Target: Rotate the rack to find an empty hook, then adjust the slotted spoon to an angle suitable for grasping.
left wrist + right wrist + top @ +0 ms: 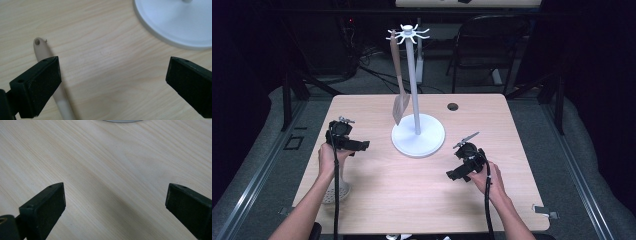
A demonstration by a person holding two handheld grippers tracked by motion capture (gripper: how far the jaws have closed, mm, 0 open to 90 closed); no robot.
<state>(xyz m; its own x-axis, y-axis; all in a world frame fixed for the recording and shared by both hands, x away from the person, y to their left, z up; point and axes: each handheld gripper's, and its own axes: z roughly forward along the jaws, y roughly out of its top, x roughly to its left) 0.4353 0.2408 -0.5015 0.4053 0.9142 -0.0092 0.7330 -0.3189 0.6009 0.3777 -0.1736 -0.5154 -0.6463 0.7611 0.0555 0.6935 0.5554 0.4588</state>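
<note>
While the left tool (110,82) hangs low over the table (377,200) with its jaws spread wide and nothing between them, the pale skimmer (47,75) lies flat on the wood. In the left gripper view its handle runs from about ten o'clock down to seven o'clock, passing under the left jaw. The white stand (175,22) sits at one o'clock. The right tool (112,207) is likewise wide and empty.

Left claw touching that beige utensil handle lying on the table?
Cannot tell. In the left gripper view the open left claw has one jaw overlapping the beige utensil handle; neither contact nor gap shows plainly.
</note>
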